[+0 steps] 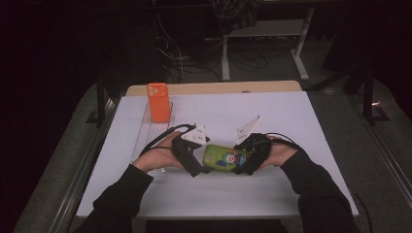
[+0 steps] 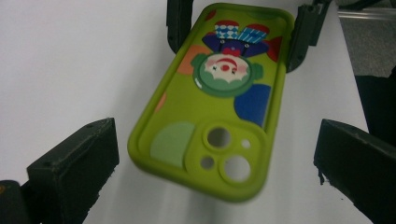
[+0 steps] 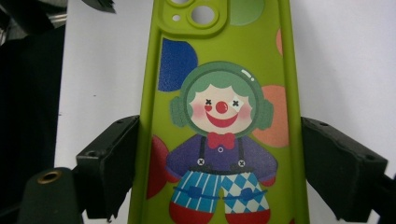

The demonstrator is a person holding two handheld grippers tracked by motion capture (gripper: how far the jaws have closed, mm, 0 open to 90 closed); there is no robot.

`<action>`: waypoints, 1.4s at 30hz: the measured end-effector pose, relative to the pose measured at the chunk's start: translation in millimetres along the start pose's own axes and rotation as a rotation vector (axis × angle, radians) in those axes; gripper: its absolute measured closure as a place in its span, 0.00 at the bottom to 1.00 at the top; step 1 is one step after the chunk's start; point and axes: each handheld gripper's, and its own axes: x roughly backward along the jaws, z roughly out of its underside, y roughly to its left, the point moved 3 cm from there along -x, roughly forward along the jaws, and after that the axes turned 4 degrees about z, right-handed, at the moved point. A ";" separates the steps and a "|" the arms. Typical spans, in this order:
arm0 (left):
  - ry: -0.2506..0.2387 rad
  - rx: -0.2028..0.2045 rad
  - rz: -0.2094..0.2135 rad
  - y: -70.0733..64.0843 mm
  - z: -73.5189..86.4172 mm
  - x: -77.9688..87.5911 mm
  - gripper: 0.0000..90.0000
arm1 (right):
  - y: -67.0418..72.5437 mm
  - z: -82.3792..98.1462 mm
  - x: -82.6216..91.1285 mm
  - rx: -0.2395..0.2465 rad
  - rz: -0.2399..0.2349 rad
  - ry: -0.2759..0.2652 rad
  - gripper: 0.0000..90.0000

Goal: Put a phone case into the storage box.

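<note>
A lime-green phone case (image 1: 221, 156) printed with a clown lies lengthwise between my two grippers, near the middle of the white table. My right gripper (image 3: 219, 144) is shut on the case (image 3: 224, 70), one jaw pressed against each long side at the clown's legs. From the left gripper view, the case (image 2: 219, 107) hangs slightly above the table, gripped at its far end by the right gripper (image 2: 240, 28). My left gripper (image 2: 215, 135) stands open, its jaws wide on either side of the camera-hole end without touching it. In the high view, the left gripper (image 1: 199, 162) and right gripper (image 1: 243, 160) face each other.
An orange phone case (image 1: 158, 101) stands upright at the far end of a clear tray (image 1: 145, 136) on the table's left. The white table sheet (image 1: 272, 194) runs to a wooden edge at the back. Table legs and cables lie on the dark floor beyond.
</note>
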 end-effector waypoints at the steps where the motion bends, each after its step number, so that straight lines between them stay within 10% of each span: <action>1: 0.001 0.002 0.009 -1.4 0.0 -1.2 0.00 | 1.9 -1.4 -1.4 0.009 -0.007 -0.001 0.17; 22: 0.106 -0.082 0.088 -15.0 2.8 -25.9 0.00 | 22.4 -19.2 -9.3 0.112 -0.042 0.021 0.17; 42: 0.123 -0.055 0.127 -16.6 3.7 -28.6 0.16 | 23.9 -20.0 -7.5 0.120 -0.057 0.023 0.17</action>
